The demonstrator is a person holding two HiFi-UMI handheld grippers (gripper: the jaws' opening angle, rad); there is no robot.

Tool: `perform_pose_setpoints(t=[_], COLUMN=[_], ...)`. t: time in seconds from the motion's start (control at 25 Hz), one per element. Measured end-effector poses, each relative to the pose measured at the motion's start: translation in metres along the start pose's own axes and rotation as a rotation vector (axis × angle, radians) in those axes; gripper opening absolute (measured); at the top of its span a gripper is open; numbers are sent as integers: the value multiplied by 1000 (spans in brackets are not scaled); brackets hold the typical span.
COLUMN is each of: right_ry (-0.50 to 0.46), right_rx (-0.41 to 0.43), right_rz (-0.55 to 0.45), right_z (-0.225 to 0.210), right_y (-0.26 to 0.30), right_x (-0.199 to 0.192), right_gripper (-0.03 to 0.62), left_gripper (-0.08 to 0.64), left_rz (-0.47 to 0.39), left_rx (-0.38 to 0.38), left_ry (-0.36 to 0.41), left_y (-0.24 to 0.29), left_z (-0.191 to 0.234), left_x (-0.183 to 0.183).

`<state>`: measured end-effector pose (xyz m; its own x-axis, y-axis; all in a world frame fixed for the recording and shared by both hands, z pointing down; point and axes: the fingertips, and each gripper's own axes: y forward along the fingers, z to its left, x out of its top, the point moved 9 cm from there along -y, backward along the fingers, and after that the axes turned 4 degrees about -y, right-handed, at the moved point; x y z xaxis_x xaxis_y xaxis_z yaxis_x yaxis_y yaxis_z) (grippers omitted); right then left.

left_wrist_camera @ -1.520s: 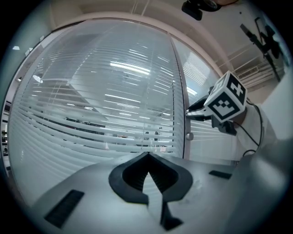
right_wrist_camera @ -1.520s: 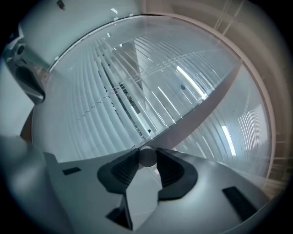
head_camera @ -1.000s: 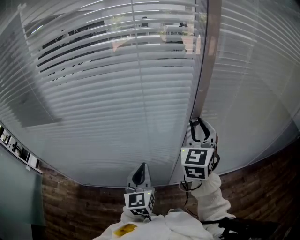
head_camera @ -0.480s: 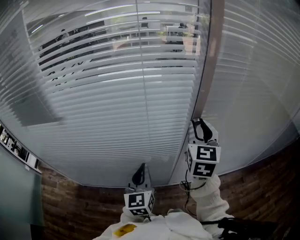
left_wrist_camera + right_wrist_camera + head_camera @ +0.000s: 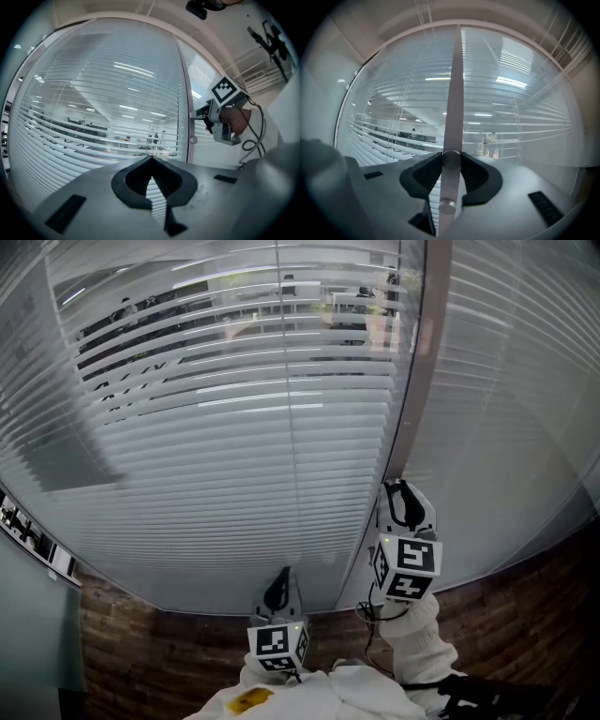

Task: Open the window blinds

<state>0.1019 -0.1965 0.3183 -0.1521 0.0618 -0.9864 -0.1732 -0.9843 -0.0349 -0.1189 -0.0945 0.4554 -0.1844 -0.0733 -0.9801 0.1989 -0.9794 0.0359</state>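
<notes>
Nearest in the head view, a white sleeve (image 5: 412, 634) carries the right gripper (image 5: 396, 487) up against the grey frame post (image 5: 414, 381). Only that gripper's own view shows why: both pads are clenched on a metal rod (image 5: 447, 185) with a round end cap, in line with the post. The left gripper (image 5: 284, 575) hangs beside it, short of the glass, jaws pinched to a point on nothing (its view shows slats through a thin wedge below the tips). Beyond both, the window blinds (image 5: 234, 437) fill the pane left of the post. The upper slats are tilted enough to show a lit room behind, while the lower ones read solid white. A brick band (image 5: 169, 652) below the glass appears from the head alone.
</notes>
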Motion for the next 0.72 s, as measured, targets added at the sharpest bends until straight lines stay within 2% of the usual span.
perform_pose_setpoints(t=[0.16, 0.24, 0.36, 0.4, 0.48, 0.56, 0.72], right_ry=[23, 34, 71, 95, 149, 174, 148], right_rx=[-56, -41, 75, 117, 194, 254, 317], right_rz=[-87, -90, -66, -53, -21, 19, 44], right_z=[7, 18, 46, 56, 73, 84, 94], right_y=[-24, -37, -51, -55, -62, -65, -65], right_x=[-25, -42, -67, -75, -90, -103, -110], right_gripper=[132, 133, 132, 112, 18, 12, 11], left_gripper=[-2, -2, -2, -2, -2, -2, -2], left_rz=[-6, -10, -14, -12, -7, -4, 3], left_rx=[6, 13, 22, 24, 28, 30, 29], left_ry=[3, 4, -2, -7, -14, -15, -15], left_y=[0, 1, 4, 4, 6, 7, 6], left_z=[2, 4, 6, 6, 5, 2, -1], left_x=[3, 4, 6, 6, 5, 3, -1])
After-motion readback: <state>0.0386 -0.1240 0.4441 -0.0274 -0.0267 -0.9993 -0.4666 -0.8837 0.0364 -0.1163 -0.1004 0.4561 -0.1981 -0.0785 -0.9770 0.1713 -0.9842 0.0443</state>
